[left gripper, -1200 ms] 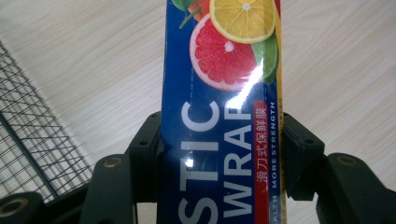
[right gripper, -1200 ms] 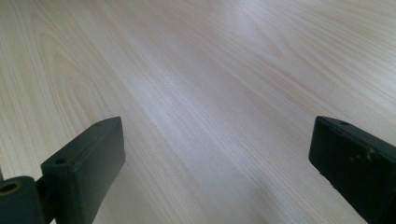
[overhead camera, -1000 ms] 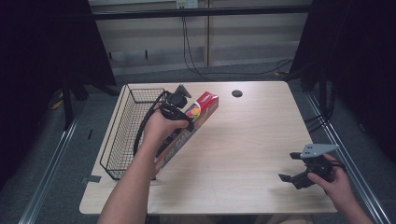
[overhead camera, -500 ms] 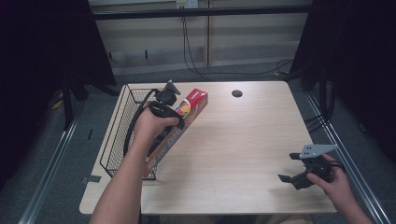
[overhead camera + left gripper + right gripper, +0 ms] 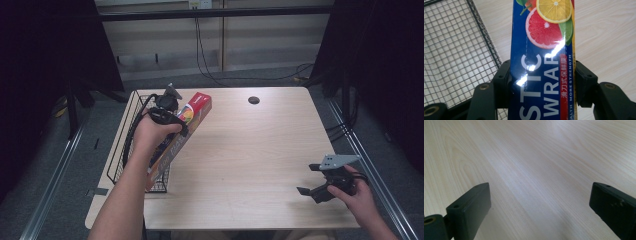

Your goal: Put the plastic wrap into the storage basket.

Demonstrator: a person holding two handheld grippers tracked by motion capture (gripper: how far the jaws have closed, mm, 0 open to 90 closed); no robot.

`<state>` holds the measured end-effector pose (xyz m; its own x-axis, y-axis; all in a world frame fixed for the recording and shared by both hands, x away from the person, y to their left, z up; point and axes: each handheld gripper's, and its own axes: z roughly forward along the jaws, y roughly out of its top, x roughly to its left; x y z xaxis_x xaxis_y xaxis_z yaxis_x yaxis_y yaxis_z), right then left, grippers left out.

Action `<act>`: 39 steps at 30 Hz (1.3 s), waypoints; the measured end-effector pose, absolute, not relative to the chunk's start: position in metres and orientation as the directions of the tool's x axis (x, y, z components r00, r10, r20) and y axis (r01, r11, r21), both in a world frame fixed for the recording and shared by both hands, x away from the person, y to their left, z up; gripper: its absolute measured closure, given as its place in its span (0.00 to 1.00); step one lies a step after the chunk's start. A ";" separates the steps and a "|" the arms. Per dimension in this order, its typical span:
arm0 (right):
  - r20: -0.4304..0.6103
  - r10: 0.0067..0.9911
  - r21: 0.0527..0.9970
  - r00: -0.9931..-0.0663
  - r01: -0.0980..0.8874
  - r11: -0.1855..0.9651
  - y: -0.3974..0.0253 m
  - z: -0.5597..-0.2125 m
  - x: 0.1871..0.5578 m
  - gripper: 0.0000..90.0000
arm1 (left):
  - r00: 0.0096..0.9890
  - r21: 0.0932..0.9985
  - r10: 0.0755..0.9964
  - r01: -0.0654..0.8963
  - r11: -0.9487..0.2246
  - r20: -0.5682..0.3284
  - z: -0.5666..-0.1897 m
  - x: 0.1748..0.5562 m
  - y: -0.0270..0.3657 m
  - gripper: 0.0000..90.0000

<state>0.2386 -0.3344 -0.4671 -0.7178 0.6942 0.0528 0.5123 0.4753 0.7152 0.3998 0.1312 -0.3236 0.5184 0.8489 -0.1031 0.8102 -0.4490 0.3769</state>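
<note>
The left gripper (image 5: 541,82) is clamped on a long, narrow cardboard box of plastic wrap (image 5: 541,62), dark blue with a red end and pictures of cut citrus fruit. In the left gripper view its two black jaws press against the box's two long sides, with the printed face turned toward the camera and the box running up and away between them.

In the high view the left gripper (image 5: 167,107) grips the box (image 5: 192,112) partway along its length, and the person's left hand (image 5: 152,132) is wrapped around the gripper. The box lies at a slant. Its red far end sits over the light wooden table (image 5: 250,150), and its near end reaches down over the right-hand edge of a black wire mesh basket (image 5: 131,120). That basket stands at the table's left edge. Whether the box rests on the basket rim or is held just above it cannot be told.

Well apart from all this, at the near right corner of the table, the person's right hand (image 5: 352,192) holds the right gripper (image 5: 312,190). Its jaws stand wide apart with nothing between them, over bare wood in the right gripper view (image 5: 541,202).
</note>
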 end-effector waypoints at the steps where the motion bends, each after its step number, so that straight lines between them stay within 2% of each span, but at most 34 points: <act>1: 0.051 0.694 0.715 -0.718 0.511 0.477 -0.334 -0.467 0.239 0.04 | 0.511 0.372 0.853 0.816 -0.443 -0.103 -0.323 0.400 0.133 0.48; 39: 0.063 0.697 0.726 -0.715 0.512 0.459 -0.333 -0.465 0.242 0.04 | 0.312 0.378 0.944 0.891 -0.251 -0.106 -0.329 0.401 0.197 0.48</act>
<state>0.2416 -0.3327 -0.4651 -0.7148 0.6966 0.0628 0.5116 0.4595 0.7260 0.4013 0.1968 -0.3292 0.3117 0.9442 -0.1065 0.8908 -0.2515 0.3784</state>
